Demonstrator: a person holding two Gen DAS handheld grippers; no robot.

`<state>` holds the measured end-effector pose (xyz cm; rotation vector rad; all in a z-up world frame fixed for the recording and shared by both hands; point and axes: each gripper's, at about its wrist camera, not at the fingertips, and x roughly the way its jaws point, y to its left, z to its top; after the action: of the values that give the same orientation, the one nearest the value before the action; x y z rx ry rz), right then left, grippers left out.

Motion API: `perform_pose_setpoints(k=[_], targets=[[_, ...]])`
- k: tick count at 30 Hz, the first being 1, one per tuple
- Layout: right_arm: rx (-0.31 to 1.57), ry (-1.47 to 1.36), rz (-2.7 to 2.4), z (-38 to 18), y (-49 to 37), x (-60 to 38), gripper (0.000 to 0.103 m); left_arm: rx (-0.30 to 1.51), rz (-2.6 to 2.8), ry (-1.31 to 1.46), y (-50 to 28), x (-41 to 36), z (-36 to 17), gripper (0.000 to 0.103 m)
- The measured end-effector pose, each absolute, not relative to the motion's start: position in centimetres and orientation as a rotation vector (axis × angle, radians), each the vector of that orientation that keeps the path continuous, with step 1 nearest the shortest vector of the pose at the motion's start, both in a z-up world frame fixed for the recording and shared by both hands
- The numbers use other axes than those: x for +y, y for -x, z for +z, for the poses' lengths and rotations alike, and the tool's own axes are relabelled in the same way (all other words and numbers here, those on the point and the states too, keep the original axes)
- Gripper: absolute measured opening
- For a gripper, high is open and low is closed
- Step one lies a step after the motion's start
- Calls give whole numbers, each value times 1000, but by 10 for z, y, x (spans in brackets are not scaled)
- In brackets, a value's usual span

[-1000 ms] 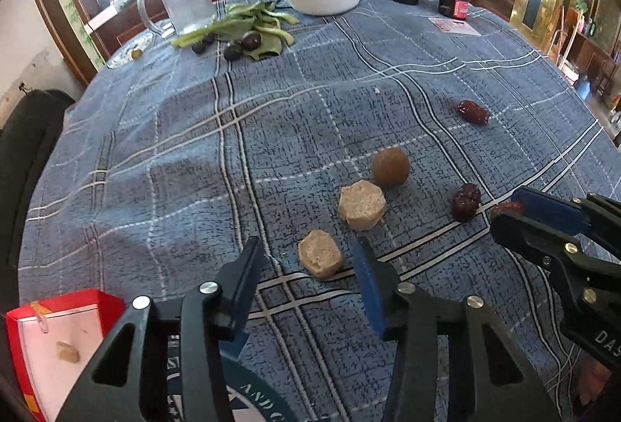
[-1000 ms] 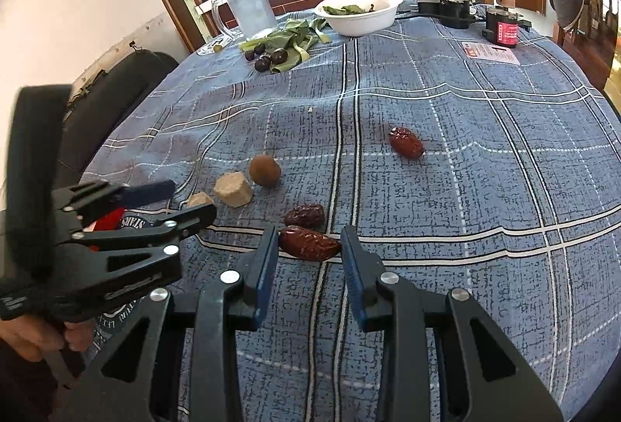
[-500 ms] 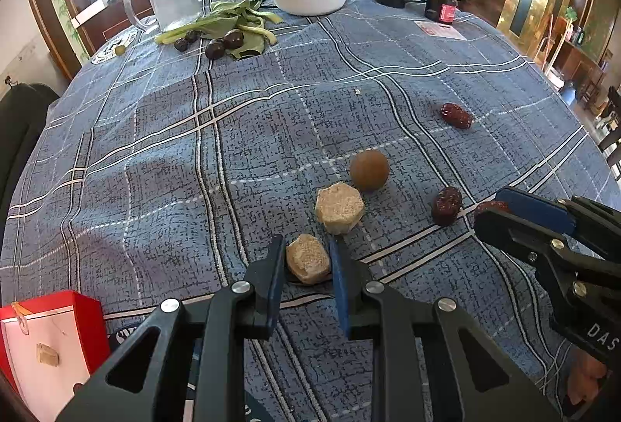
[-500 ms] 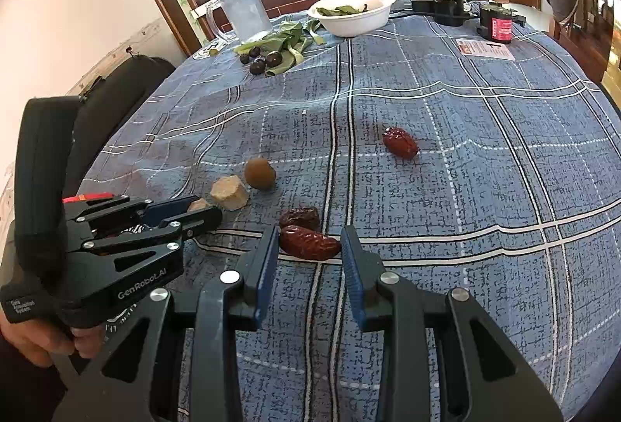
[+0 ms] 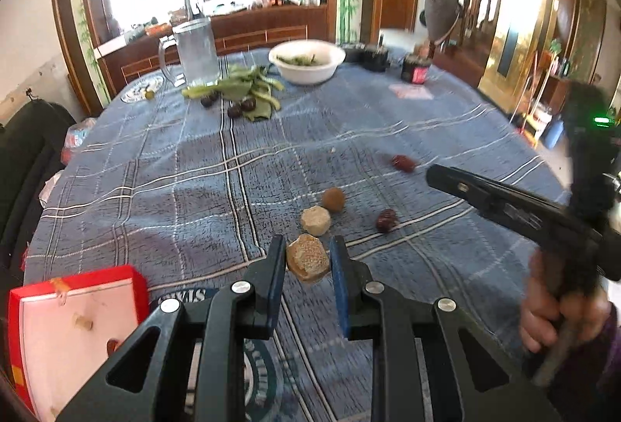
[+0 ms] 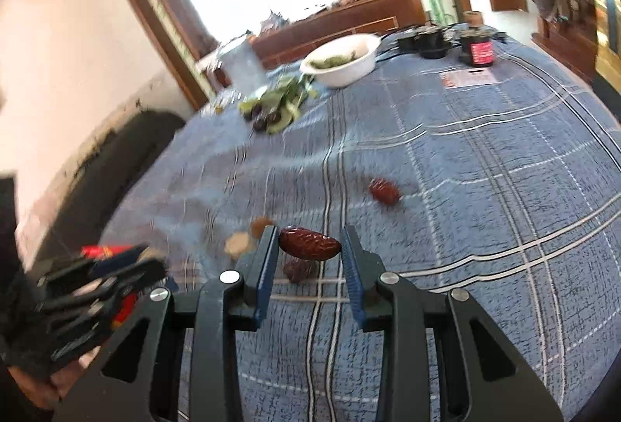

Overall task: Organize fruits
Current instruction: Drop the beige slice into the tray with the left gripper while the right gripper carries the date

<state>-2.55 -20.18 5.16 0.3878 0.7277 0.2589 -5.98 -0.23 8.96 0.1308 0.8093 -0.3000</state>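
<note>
My left gripper is shut on a tan peeled fruit chunk and holds it above the blue plaid tablecloth. My right gripper is shut on a red date, lifted off the cloth. On the cloth lie another tan chunk, a round brown fruit and two red dates. In the right wrist view a date lies under the held one and another date lies farther off.
A red box with a white inside sits at the near left edge. At the far side stand a white bowl, a glass pitcher, green leaves with dark fruits and a small red jar.
Both grippers have risen from the cloth with their fruit. The left one closed on the tan chunk, the right one on the red date. Both views are tilted up and blurred.
</note>
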Motion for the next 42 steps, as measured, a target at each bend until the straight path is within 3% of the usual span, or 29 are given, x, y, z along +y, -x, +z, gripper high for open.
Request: perform_pose_setpoints(k=[22,33,42], targets=[[684,-404,148,58,30,-201,34,579,-326,-47,142,44,149,22],[638,-277,530,107,79,-66,35,526,-86,10,163,128,151,22],[718,-101,751,89,112,31,35,675,188,64,168,216,96,22]])
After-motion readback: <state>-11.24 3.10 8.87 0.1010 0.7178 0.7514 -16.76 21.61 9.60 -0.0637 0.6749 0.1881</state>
